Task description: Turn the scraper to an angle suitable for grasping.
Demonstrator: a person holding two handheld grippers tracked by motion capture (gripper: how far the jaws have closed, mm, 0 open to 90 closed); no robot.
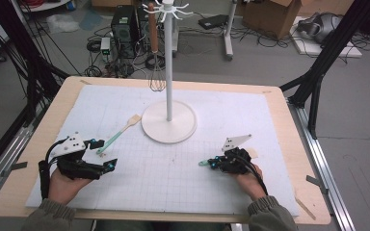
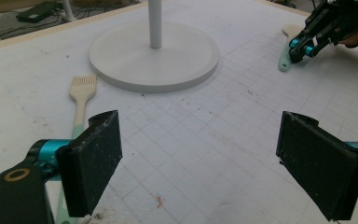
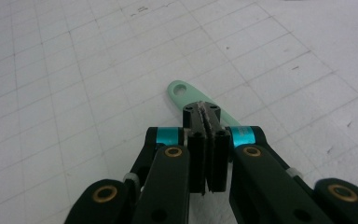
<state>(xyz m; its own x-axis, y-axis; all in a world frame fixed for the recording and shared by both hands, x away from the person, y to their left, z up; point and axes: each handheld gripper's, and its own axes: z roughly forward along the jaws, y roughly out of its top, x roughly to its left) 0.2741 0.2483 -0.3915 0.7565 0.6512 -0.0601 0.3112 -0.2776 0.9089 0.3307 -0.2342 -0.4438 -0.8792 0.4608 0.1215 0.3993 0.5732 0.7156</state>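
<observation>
- My right gripper (image 1: 213, 162) sits near the mat's front-right part, jaws pressed together on a mint-green utensil handle (image 3: 189, 95). Whether the pads actually pinch it or just lie over it, I can't tell for sure, but the handle runs straight in under the closed tips.
- That handle is flat, pale green, with a rounded end and 1 small hanging hole; in the high view its tip pokes out to the left of the gripper, low over the white gridded mat (image 1: 173, 178).
- From the left gripper view I see a tan, rounded end of the same utensil behind the right gripper.
- My left gripper (image 2: 198, 154) is toward the mat's front-left, jaws spread wide with nothing between them.
- Just beside its left jaw lies a pastry brush (image 1: 120, 132), green handle, pale bristle head, angled toward the mat's middle.
- A white stand (image 1: 168, 122) rises from a round base at the mat's centre-back; a whisk (image 1: 156, 79) hangs from it.
</observation>
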